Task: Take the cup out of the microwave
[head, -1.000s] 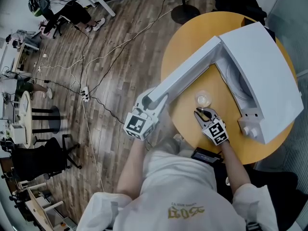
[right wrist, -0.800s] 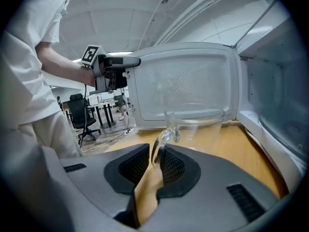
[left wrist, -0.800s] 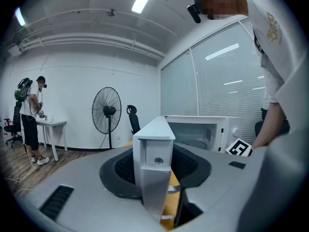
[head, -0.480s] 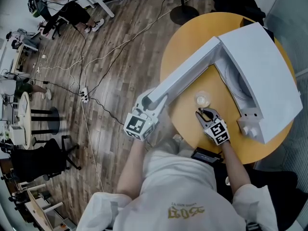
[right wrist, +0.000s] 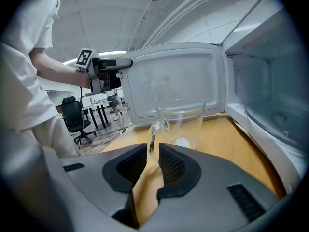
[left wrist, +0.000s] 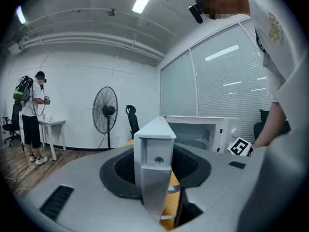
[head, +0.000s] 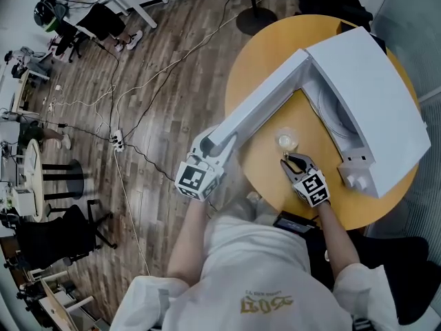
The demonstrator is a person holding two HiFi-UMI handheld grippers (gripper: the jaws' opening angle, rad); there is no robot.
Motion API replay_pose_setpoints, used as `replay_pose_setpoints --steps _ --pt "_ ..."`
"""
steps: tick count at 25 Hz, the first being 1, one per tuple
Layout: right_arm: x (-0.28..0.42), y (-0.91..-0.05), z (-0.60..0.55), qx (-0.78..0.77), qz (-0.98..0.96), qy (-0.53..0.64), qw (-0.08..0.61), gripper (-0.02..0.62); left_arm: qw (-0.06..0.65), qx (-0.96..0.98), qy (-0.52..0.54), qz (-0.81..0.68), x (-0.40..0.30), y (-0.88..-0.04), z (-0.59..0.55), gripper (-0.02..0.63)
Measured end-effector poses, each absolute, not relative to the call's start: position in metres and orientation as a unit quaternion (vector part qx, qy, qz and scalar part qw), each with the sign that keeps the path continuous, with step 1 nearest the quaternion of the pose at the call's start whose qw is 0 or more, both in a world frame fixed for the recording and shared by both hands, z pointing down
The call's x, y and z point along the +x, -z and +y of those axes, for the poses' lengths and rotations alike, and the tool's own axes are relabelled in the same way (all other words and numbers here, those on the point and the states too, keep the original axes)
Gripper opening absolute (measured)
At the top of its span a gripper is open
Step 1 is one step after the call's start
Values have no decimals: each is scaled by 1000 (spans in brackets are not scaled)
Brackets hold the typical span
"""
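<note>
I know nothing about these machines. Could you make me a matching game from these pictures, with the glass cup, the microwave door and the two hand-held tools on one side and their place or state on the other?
Things:
1. glass cup
2. microwave door
3. left tool
4. right tool

Place or state:
A. clamped on the door's edge
B. standing on the yellow table
C. swung wide open
D. jaws apart, at the cup's handle

Pairs: 1-B, 2-C, 3-A, 4-D.

The right tool's jaws have just been opening, and the cup's handle stands between their tips.

Cup (head: 287,141) on table (head: 267,179), before microwave (head: 372,88), right of door (head: 258,109)
</note>
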State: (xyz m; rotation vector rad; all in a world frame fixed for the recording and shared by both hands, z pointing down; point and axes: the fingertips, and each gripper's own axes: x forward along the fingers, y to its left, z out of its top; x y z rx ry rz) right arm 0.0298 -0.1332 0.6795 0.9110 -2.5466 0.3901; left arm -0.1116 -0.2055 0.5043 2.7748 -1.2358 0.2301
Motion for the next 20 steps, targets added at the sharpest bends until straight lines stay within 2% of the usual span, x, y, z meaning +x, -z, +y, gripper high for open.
replay_pose_setpoints --steps 8,20 --pt "40 -676 -127 362 -899 -156 191 88 50 914 -68 -397 -114 -512 -205 178" --pt "73 -620 -132 518 -817 -226 119 79 70 929 -45 -361 -119 -517 -203 181"
